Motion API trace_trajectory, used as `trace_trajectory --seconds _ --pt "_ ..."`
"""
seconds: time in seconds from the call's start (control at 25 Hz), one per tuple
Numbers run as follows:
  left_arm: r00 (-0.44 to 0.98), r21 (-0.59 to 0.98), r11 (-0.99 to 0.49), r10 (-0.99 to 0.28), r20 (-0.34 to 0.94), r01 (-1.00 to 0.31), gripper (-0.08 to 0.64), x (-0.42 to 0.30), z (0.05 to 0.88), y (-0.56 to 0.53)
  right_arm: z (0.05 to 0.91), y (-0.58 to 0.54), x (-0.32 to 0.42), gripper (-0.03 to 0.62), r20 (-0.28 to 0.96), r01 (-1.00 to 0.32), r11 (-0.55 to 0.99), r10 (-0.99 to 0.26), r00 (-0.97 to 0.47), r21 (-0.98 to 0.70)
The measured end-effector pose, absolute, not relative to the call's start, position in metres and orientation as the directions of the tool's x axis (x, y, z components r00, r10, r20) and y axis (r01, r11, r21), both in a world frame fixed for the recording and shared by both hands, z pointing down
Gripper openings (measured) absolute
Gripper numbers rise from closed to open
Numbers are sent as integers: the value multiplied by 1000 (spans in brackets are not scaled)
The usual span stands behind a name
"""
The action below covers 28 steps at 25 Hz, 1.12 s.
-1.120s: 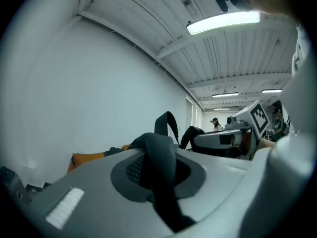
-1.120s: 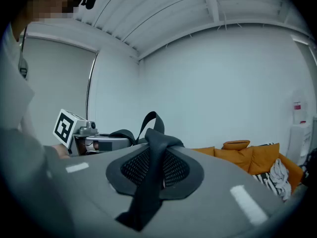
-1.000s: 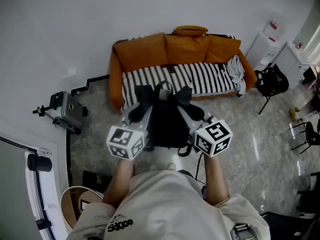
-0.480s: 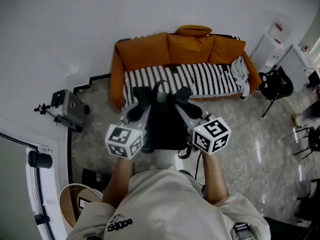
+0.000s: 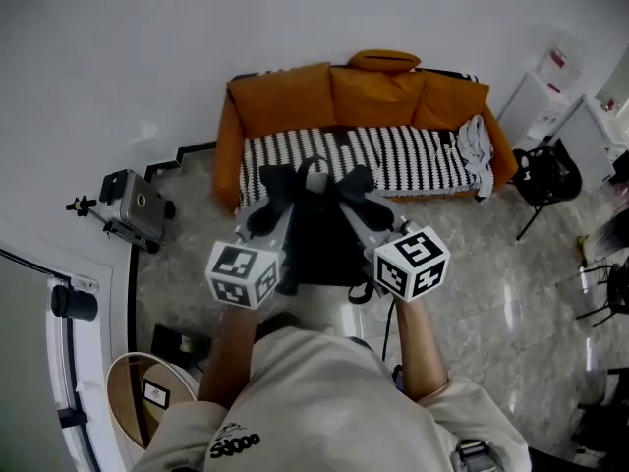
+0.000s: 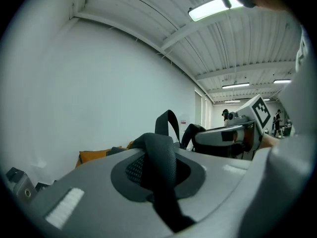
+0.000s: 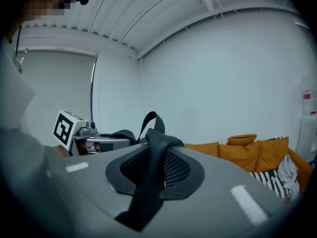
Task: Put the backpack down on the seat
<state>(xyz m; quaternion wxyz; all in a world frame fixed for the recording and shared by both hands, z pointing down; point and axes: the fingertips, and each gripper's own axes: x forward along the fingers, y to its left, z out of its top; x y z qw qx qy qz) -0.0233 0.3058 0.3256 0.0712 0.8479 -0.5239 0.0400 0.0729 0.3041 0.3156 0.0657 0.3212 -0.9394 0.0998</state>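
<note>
A black backpack [image 5: 319, 236] hangs between my two grippers in front of the orange sofa [image 5: 295, 96], and its top overlaps the front edge of the striped seat [image 5: 413, 157]. My left gripper [image 5: 272, 203] is shut on the left shoulder strap [image 6: 159, 162], which runs down between its jaws. My right gripper [image 5: 360, 193] is shut on the right shoulder strap [image 7: 151, 175] in the same way. The carry loop [image 6: 168, 122] stands up between the two grippers. The lower part of the pack is hidden behind my arms and the marker cubes.
A grey cloth [image 5: 475, 150] lies on the seat's right end, and an orange cushion [image 5: 383, 61] lies on the backrest. A camera on a tripod [image 5: 133, 206] stands left of the sofa, a black chair [image 5: 546, 175] to its right. A round wooden bin [image 5: 138, 401] is near my left side.
Both grippers and the backpack have moved forward toward the sofa, and the pack's top now overlaps the seat's front edge. The grips on the straps are unchanged.
</note>
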Motion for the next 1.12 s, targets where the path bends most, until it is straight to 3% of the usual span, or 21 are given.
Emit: trace_trajectory --seconds 1.12 --pt "482 97 -472 -860 166 -876 36 -15 348 215 335 218 81 61 208 -632 754 -599 -773 -181"
